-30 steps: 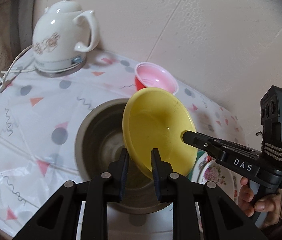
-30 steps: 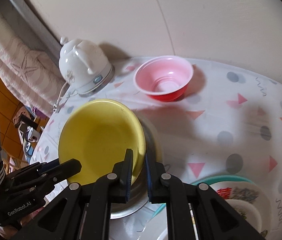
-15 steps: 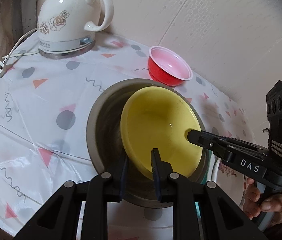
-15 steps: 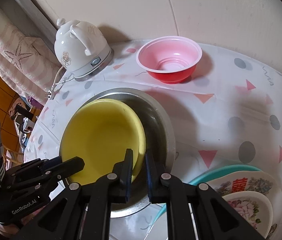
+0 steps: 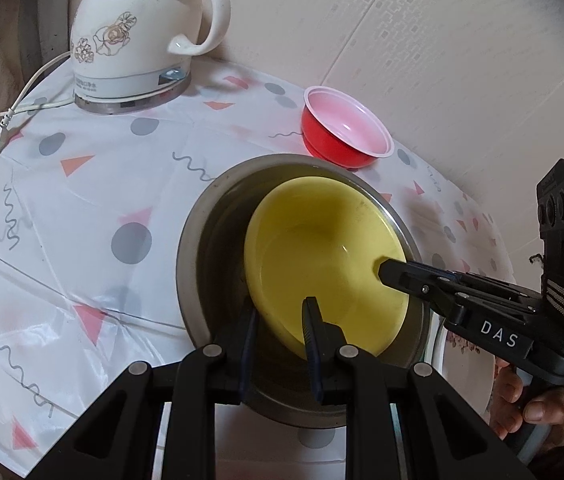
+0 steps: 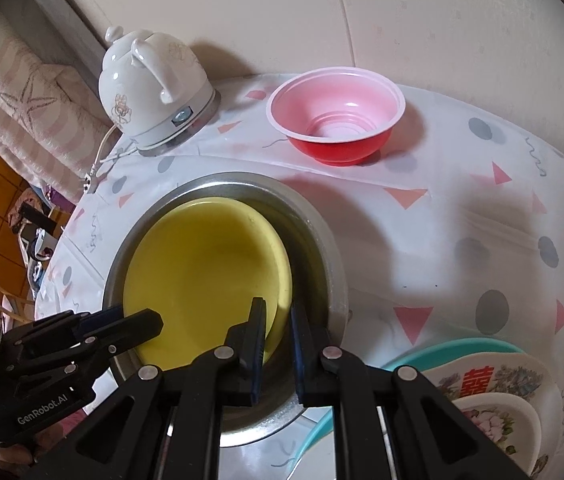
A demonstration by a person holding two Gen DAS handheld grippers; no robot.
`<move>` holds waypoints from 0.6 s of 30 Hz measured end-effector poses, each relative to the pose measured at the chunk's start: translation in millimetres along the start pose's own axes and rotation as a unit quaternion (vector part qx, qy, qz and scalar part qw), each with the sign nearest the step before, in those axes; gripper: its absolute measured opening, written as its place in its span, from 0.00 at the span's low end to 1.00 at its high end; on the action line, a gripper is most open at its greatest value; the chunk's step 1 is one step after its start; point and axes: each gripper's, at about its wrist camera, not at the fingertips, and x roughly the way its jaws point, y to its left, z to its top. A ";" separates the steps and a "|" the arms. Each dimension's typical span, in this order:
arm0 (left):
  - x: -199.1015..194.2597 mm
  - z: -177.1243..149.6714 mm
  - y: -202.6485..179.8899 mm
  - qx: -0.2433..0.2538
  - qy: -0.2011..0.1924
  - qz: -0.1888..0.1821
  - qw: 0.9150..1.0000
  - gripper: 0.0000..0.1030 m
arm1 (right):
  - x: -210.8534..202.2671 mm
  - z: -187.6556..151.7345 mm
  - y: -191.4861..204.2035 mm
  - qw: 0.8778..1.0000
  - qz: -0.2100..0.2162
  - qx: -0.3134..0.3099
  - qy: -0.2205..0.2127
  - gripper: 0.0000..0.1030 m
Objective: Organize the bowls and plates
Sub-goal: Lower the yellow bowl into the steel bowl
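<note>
Yellow bowl (image 5: 322, 264), glossy, shallow and plain, sits tilted inside the steel basin (image 5: 202, 248), its rim clamped on opposite sides by the left gripper (image 5: 278, 320) and right gripper (image 6: 276, 320); beyond the basin a red bowl (image 6: 336, 116) with pale pink lining stands near the table's (image 6: 462, 220) far edge
</note>
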 end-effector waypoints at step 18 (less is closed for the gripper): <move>-9.9 -2.5 0.7 0.004 -0.016 0.023 1.000 0.28 | 4.0 -3.1 15.2 0.997 -0.051 -0.059 0.008 0.11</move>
